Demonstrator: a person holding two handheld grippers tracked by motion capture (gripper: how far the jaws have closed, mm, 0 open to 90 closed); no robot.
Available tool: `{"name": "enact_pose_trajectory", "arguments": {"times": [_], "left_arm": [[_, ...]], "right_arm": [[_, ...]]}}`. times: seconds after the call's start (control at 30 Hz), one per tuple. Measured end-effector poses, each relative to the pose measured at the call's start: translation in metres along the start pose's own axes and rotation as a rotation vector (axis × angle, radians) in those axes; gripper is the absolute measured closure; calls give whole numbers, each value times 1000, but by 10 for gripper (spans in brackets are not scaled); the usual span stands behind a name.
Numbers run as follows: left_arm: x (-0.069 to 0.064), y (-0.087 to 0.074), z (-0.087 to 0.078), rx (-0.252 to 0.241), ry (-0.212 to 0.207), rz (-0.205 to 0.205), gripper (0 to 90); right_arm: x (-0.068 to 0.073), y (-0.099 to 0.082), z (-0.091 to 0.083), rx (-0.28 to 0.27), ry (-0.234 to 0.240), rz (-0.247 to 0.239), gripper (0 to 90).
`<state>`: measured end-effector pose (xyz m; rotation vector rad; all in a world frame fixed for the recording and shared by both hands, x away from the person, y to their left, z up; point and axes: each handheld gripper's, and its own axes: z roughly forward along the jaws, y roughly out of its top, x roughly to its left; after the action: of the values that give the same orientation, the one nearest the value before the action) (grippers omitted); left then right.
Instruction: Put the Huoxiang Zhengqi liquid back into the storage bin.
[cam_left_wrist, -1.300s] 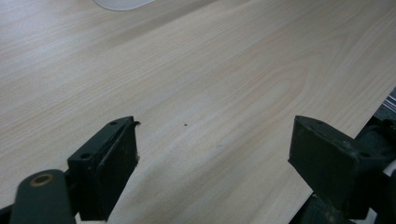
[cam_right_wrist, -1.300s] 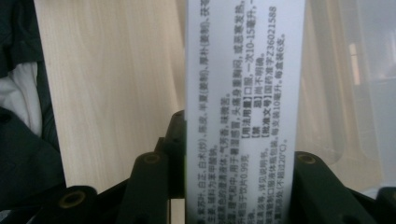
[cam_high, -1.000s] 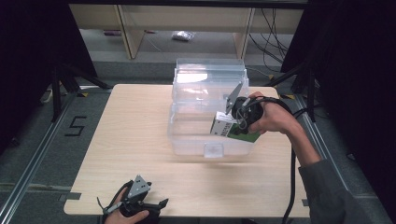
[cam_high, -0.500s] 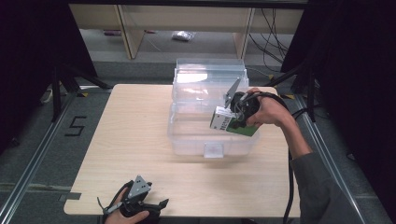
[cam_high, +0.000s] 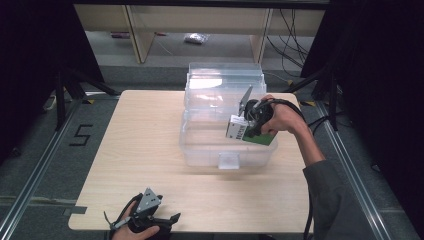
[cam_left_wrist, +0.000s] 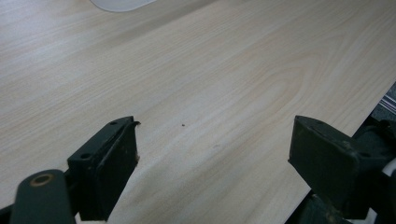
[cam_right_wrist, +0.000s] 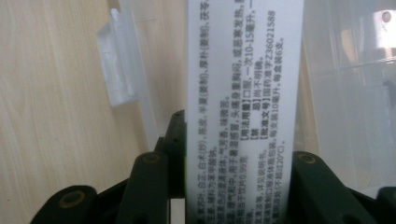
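Observation:
A white and green medicine box (cam_high: 243, 131) with printed text (cam_right_wrist: 243, 93) is clamped in my right gripper (cam_high: 246, 126), held over the open clear plastic bin (cam_high: 200, 145) at its right side. In the right gripper view the jaws press on both sides of the box, with the bin's front latch (cam_right_wrist: 122, 65) to the left. My left gripper (cam_high: 167, 222) rests at the table's front edge, jaws wide apart with nothing between them; its fingers (cam_left_wrist: 107, 163) hover over bare wood.
The bin's lid (cam_high: 225, 80) stands raised behind it. The light wood table (cam_high: 140, 140) has free room on its left half and front. Shelving and cables lie beyond the far edge. A floor mark "5" (cam_high: 80, 135) lies to the left.
My right gripper has carried the box slightly up and toward the far side over the bin. The left gripper has stayed put.

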<state>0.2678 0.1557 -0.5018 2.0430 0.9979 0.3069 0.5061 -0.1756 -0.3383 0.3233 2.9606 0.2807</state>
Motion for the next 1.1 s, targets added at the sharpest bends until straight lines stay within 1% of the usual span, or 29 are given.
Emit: {"name": "enact_pose_trajectory", "arguments": {"times": [0.03,0.07,0.1,0.13,0.17,0.23,0.27,0.3,0.37,0.4,0.43,0.5,0.63,0.67,0.7,0.77,0.8,0.83,0.97,1.03,1.07,1.1], "left_arm": [[0,0,0,1,0,0,148],[0,0,0,1,0,-1,148],[0,0,0,0,0,-1,148],[0,0,0,-1,-2,0,148],[0,0,0,-1,-2,0,148],[0,0,0,0,0,-1,148],[0,0,1,-2,2,-3,148],[0,0,1,-1,2,-2,148],[0,0,1,-1,1,-3,148],[0,0,1,-1,1,-2,148],[0,0,1,0,1,-1,148],[0,0,1,-2,-1,-1,148],[0,0,1,-4,0,-3,148],[2,0,0,10,11,17,148],[2,0,0,9,8,15,148],[2,0,1,10,11,17,148],[1,0,0,10,8,14,148],[1,0,1,10,8,15,148],[2,0,1,11,9,17,148],[2,0,0,9,8,16,148],[2,0,1,11,10,16,148],[2,0,1,11,9,16,148]], "right_arm": [[-4,0,3,-10,-2,-48,647],[-2,0,3,6,-4,3,647],[-4,0,5,1,3,-20,647],[-4,-1,7,1,6,-13,647],[-5,-1,10,3,8,-25,647],[-4,-3,14,16,11,-3,647],[-4,-4,16,22,3,-4,647],[-4,-5,18,20,15,-1,647],[-5,-5,20,21,12,-3,647],[-5,-7,23,23,17,9,647],[-6,-7,25,22,15,-2,647],[-8,-8,29,23,27,-3,646],[-10,-11,36,37,29,6,646],[-12,-11,39,34,25,-17,646],[-11,-11,39,48,22,12,645],[-12,-12,40,46,24,9,645],[-13,-12,42,45,25,-3,646],[-12,-11,44,50,25,8,645],[-12,-11,48,51,34,11,645],[-12,-12,49,55,33,3,645],[-12,-12,51,58,41,0,645],[-12,-13,53,58,45,9,645]]}}
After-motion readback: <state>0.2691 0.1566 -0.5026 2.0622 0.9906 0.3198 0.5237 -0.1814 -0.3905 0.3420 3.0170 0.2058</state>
